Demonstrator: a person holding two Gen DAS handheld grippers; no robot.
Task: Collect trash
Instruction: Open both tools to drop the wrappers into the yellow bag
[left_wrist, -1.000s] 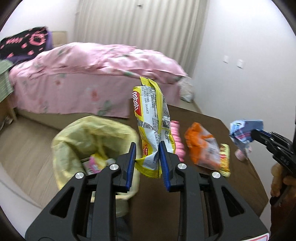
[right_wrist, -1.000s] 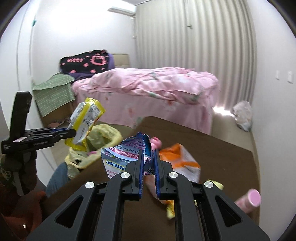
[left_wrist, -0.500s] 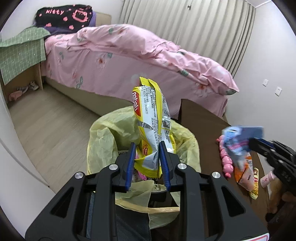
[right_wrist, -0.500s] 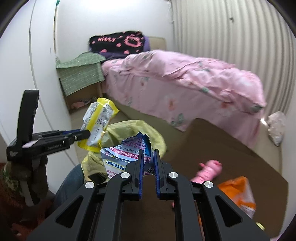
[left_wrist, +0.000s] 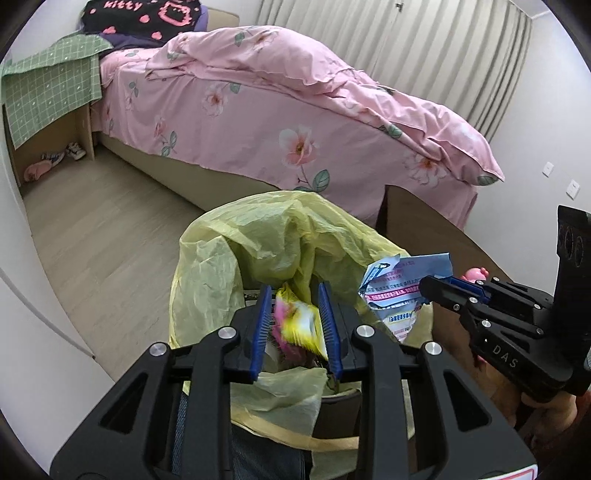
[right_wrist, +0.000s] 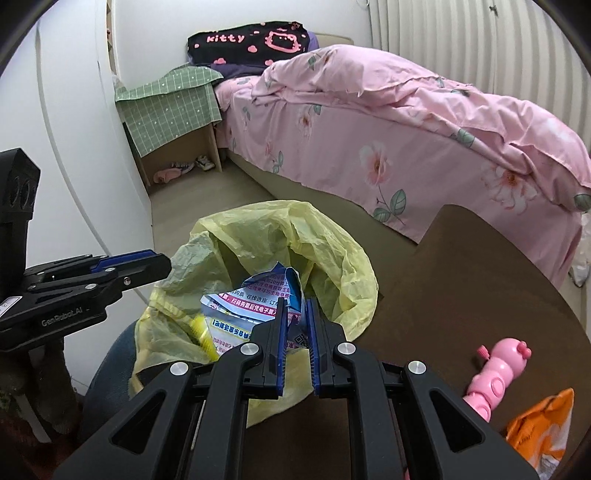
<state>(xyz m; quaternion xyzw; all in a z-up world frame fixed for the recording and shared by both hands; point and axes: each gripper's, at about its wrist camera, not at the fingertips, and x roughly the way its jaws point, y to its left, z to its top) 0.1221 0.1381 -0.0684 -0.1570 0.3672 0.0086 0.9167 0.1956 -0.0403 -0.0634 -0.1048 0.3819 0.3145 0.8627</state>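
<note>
A bin lined with a yellow bag stands open beside the brown table; it also shows in the right wrist view. My left gripper is open over the bag's mouth, and the yellow snack wrapper lies blurred below it, inside the bag. My right gripper is shut on a blue and white wrapper and holds it over the bag. The same wrapper shows in the left wrist view at the bag's right rim.
A pink toy and an orange snack bag lie on the brown table to the right. A pink bed stands beyond the bin, with wooden floor at the left.
My left gripper has opened and the yellow wrapper has dropped into the bag. My right gripper has carried the blue and white wrapper left, over the bag's mouth.
</note>
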